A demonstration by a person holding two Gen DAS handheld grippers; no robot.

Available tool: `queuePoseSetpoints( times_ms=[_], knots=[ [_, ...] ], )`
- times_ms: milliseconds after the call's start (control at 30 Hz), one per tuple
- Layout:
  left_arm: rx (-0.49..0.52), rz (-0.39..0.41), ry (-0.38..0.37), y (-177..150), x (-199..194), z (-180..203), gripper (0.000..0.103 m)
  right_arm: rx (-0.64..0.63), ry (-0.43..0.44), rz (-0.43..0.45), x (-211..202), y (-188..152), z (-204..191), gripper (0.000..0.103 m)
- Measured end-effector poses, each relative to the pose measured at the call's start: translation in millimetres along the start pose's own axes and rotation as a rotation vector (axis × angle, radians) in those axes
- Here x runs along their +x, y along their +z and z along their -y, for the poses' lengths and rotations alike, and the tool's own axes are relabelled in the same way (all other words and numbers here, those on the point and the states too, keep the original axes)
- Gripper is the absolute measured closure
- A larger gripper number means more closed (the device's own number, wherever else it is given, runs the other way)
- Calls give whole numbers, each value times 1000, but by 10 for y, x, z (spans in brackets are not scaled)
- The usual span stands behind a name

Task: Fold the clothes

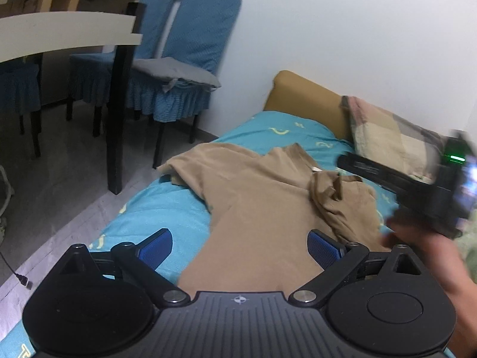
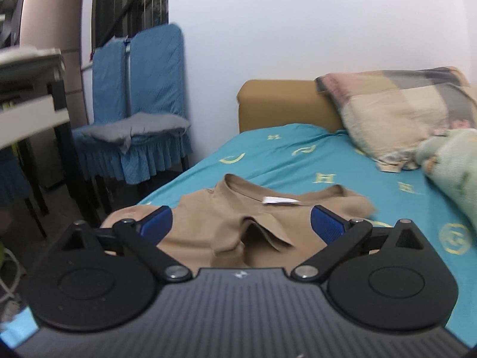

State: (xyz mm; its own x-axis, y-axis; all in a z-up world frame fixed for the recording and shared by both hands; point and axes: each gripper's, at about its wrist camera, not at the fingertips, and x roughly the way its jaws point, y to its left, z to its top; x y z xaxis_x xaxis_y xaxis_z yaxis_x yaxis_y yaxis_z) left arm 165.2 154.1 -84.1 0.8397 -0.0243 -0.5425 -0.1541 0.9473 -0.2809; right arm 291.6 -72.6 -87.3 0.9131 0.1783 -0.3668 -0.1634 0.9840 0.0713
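Observation:
A tan T-shirt [image 1: 256, 208] lies spread on the teal bedsheet [image 1: 167, 208], its collar toward the headboard and one sleeve bunched at the right. My left gripper [image 1: 240, 246] is open and empty above the shirt's lower part. The right gripper's body [image 1: 417, 185] shows blurred in the left wrist view, over the shirt's right side. In the right wrist view the shirt [image 2: 238, 223] shows its collar and white label [image 2: 280, 200]. My right gripper [image 2: 241, 223] is open and empty just above the shirt's upper part.
A patchwork pillow [image 2: 402, 113] and a pale green knitted item [image 2: 453, 164] lie at the bed's right by the tan headboard [image 2: 283, 104]. Blue-covered chairs [image 1: 184, 59] with a grey cushion [image 1: 176, 71] and a table with a black leg [image 1: 119, 104] stand left of the bed.

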Motion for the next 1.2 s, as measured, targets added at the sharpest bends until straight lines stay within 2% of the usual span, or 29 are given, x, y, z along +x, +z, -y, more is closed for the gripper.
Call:
queuePoseSetpoints(
  times_ms=[167,333,467,633,833,867,967,1200],
  knots=[
    [70,49,8,-37,-200,161,5,52,-29,-16,-1052,-50,229,2],
    [135,37,-43,-149,-482,353,5,99,-47,-57,-2108,-274,405,2],
    [221,30,-99,-297,-804,570,5,188,-53,-100,-2722,-466,550,2],
    [336,13,-148,-515,-1087,851,5,310,-92,-52,-3290,-559,870,2],
    [456,-59,-199,-859,-1191,1326,6,380,-135,4,-3660,-568,1316,2],
    [474,-74,-220,-929,-1203,1421,7,392,-139,13,-3693,-581,1384,2],
    [543,-122,-299,-1176,-1210,1748,18,448,-162,40,-3748,-623,1602,2],
    [635,-244,-471,-1823,-1044,2539,21,588,-232,50,-3741,-764,2043,2]
  ],
)
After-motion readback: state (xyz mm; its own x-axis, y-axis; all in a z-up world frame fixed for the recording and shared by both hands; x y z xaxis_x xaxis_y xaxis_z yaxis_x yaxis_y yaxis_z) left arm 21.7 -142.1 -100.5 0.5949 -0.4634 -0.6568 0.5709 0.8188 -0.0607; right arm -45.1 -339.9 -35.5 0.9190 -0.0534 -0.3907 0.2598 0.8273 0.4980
